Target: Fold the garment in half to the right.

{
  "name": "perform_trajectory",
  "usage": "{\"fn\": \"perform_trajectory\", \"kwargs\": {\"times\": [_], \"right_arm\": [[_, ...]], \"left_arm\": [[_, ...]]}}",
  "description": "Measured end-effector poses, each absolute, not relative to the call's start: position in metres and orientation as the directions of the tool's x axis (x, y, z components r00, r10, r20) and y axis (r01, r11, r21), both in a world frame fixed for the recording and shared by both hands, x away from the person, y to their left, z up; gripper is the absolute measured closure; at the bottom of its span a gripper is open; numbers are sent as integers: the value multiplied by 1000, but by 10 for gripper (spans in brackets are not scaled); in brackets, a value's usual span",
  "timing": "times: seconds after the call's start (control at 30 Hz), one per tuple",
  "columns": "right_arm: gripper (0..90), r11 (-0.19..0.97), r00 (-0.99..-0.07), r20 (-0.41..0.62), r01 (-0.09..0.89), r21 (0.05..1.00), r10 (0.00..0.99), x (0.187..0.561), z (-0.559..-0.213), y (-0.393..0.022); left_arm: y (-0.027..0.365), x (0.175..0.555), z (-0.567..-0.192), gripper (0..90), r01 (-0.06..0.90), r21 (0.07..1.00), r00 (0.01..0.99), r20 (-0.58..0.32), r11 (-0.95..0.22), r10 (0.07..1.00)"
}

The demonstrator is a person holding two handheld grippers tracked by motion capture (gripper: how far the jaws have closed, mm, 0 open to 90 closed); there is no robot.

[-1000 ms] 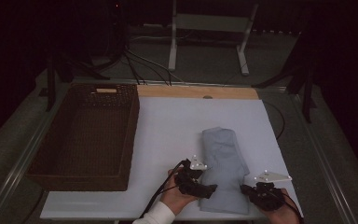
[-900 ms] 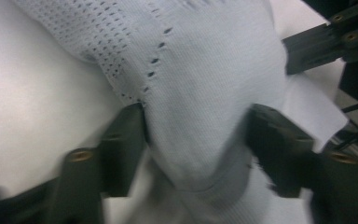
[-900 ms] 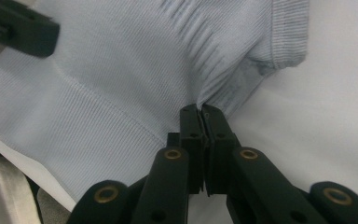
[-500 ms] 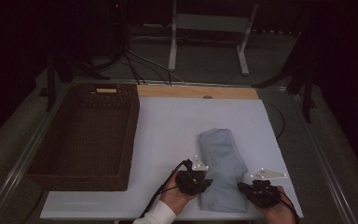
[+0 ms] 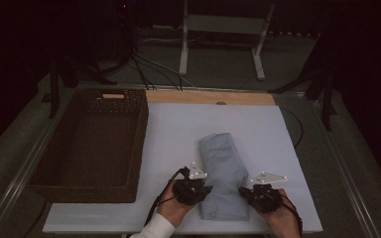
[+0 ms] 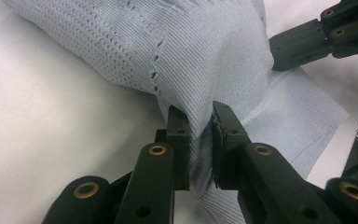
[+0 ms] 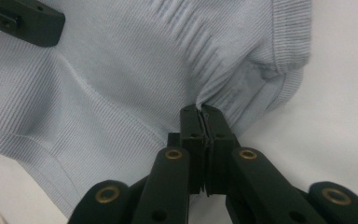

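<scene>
White tabletop (image 5: pixel 178 134) carries a folded cloth (image 5: pixel 223 168) right of the basket (image 5: pixel 89 144). Left gripper (image 5: pixel 201 191), jaws just closed, and right gripper (image 5: pixel 245 192) pinch the cloth's near end.

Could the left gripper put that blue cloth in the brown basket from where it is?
Probably yes. The left gripper is shut on the folded cloth, and the basket sits open-topped just beside it with bare white table between. The right gripper also pinches the cloth, so both would need to move together.
</scene>
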State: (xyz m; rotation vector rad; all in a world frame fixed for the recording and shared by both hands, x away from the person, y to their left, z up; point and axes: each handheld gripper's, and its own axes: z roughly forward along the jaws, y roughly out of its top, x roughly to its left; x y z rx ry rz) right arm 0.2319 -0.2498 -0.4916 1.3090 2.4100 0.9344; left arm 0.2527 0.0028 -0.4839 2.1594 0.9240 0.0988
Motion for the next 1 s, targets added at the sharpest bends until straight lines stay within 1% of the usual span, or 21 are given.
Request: {"fn": "perform_trajectory", "kwargs": {"times": [0.23, 0.4, 0.43, 0.53, 0.6, 0.63, 0.67, 0.77, 0.83, 0.93, 1.0], "right_arm": [[886, 417, -604, 87, 640, 645, 792, 240, -492, -226], [887, 424, -617, 91, 632, 649, 782, 243, -493, -216], [887, 426, -620, 90, 630, 649, 780, 243, -493, -215], [887, 427, -619, 85, 628, 650, 781, 242, -492, -215], [887, 420, -616, 90, 629, 654, 783, 241, -490, -217], [887, 418, -615, 90, 628, 657, 783, 240, -489, -217], [887, 416, -613, 88, 628, 658, 785, 239, -488, -218], [887, 411, -607, 90, 631, 658, 789, 237, -488, -219], [887, 406, -604, 93, 633, 659, 792, 235, -487, -220], [887, 401, -609, 102, 629, 666, 786, 232, -485, -222], [887, 406, -612, 98, 626, 666, 785, 230, -484, -221]], "left_arm": [[27, 251, -483, 792, 615, 676, 694, -218, -407, 686], [35, 247, -481, 785, 625, 673, 688, -233, -397, 687], [36, 247, -480, 766, 625, 670, 690, -237, -399, 684], [38, 251, -475, 569, 619, 694, 686, -251, -367, 683], [38, 255, -470, 509, 609, 714, 686, -257, -344, 681], [36, 257, -467, 503, 598, 729, 687, -253, -332, 682], [34, 258, -465, 470, 593, 736, 685, -248, -327, 685], [26, 262, -461, 468, 567, 755, 695, -225, -329, 683], [22, 262, -459, 440, 550, 770, 692, -202, -324, 693], [21, 263, -457, 384, 544, 776, 684, -189, -320, 704], [19, 265, -457, 377, 542, 772, 692, -185, -333, 698]]}}
